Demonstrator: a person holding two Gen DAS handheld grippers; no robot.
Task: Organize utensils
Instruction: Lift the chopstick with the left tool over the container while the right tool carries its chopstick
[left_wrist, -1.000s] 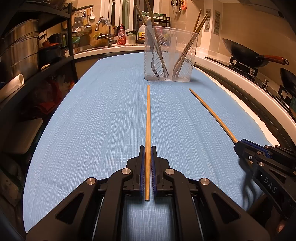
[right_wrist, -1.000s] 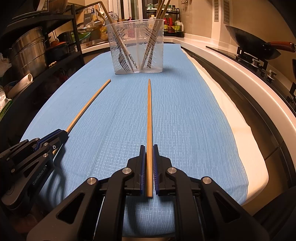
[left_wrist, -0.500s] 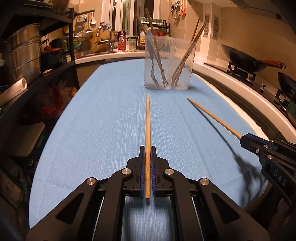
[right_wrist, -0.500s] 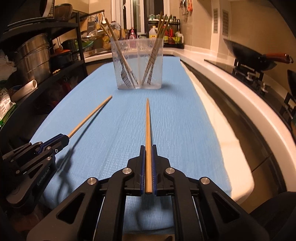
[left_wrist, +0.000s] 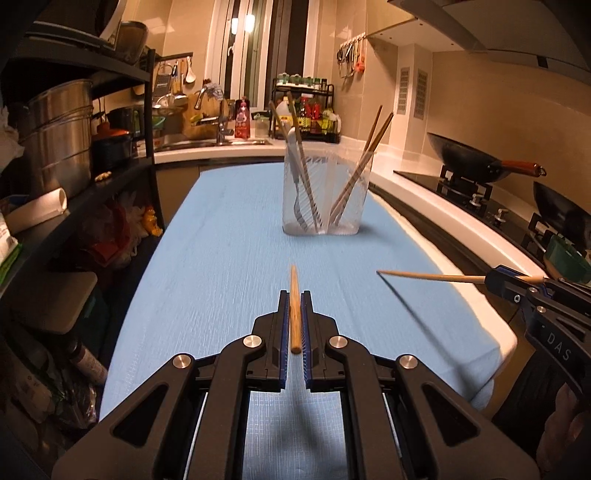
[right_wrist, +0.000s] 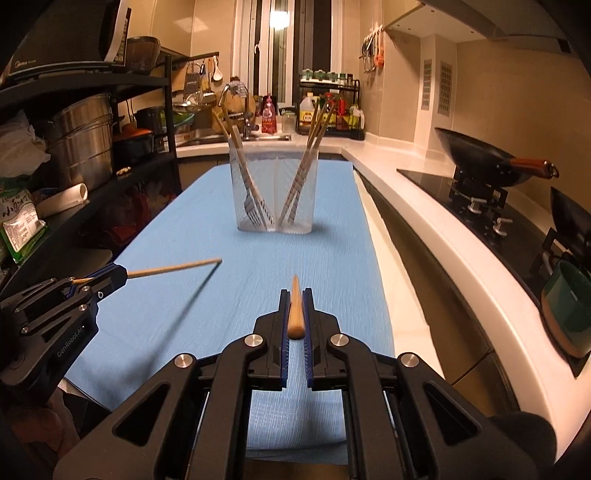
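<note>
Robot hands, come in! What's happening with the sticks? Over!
Left gripper shut on one wooden chopstick. Right gripper shut on second wooden chopstick. Both off the blue cloth. Clear plastic holder ahead, nothing between.

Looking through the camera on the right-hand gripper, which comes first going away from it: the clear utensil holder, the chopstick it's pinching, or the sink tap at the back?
1. The chopstick, clamped in the right gripper itself, pointing ahead.
2. The clear utensil holder, straight ahead on the blue cloth.
3. The sink tap, on the back counter behind the holder.
</note>
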